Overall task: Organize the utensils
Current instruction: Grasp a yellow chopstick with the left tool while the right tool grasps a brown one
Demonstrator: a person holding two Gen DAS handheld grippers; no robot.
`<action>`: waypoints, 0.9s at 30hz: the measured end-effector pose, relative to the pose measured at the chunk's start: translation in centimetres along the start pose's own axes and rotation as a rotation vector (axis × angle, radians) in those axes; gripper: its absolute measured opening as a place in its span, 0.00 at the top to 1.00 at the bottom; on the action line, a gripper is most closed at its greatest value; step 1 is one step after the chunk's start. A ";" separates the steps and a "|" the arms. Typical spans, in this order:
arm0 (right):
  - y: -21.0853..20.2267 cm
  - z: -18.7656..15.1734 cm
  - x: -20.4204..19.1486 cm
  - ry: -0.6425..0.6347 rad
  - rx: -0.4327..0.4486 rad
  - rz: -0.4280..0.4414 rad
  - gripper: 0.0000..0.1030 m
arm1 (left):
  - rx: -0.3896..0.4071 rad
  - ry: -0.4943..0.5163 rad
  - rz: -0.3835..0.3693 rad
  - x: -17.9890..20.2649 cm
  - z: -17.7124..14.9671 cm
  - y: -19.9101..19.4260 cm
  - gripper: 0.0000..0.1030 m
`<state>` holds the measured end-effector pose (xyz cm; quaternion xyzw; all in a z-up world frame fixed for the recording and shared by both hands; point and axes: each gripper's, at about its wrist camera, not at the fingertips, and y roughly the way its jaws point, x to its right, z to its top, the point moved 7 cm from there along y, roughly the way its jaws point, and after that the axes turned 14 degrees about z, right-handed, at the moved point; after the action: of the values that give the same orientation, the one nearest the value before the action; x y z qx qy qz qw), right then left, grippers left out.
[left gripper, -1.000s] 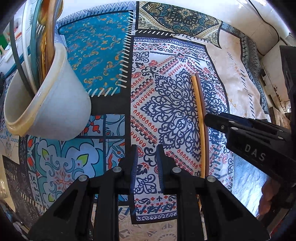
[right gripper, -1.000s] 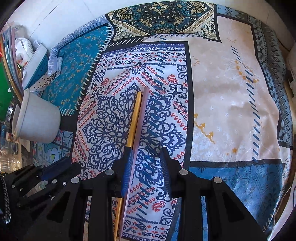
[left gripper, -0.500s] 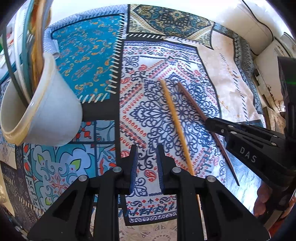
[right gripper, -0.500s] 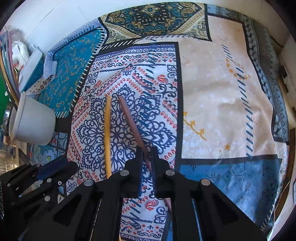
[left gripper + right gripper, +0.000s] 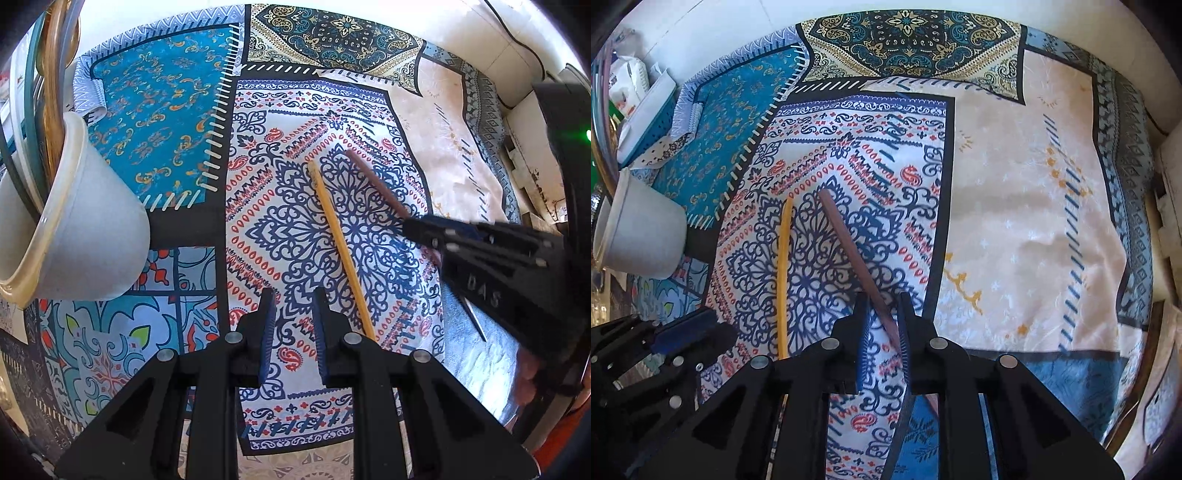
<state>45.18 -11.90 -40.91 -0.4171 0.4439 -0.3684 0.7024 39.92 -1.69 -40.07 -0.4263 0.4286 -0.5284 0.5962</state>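
Note:
A brown chopstick (image 5: 849,251) and a yellow chopstick (image 5: 783,273) lie on the patterned cloth (image 5: 1015,221). My right gripper (image 5: 882,332) has its jaws a little apart around the brown chopstick's near part. In the left wrist view the brown chopstick (image 5: 376,184) runs into the right gripper (image 5: 424,230), and the yellow chopstick (image 5: 340,243) lies just right of my left gripper (image 5: 293,325), which is open and empty. A white cup (image 5: 85,221) holding utensils stands at the left.
The white cup also shows in the right wrist view (image 5: 642,236). A blue basket and white packets (image 5: 639,107) sit at the far left. A white wall borders the cloth's far edge. Boxes stand at the right (image 5: 532,173).
The two chopsticks, first side by side, have been split into a V. My right gripper closed over the brown one, then its jaws widened slightly. My left gripper stayed open.

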 end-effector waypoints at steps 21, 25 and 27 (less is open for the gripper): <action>-3.0 -1.6 2.8 0.100 0.090 0.109 0.95 | -0.042 0.002 -0.071 4.0 3.1 2.1 0.83; -4.8 -2.1 3.9 0.121 0.126 0.126 0.95 | -0.042 0.023 -0.095 5.8 4.0 2.4 0.83; -5.5 -2.6 4.5 0.133 0.138 0.131 0.95 | -0.039 0.043 -0.110 6.9 4.3 2.5 0.83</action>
<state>43.46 -18.65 -37.97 -0.3124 0.4894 -0.3785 0.7209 45.23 -8.10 -41.71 -0.4493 0.4274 -0.5608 0.5486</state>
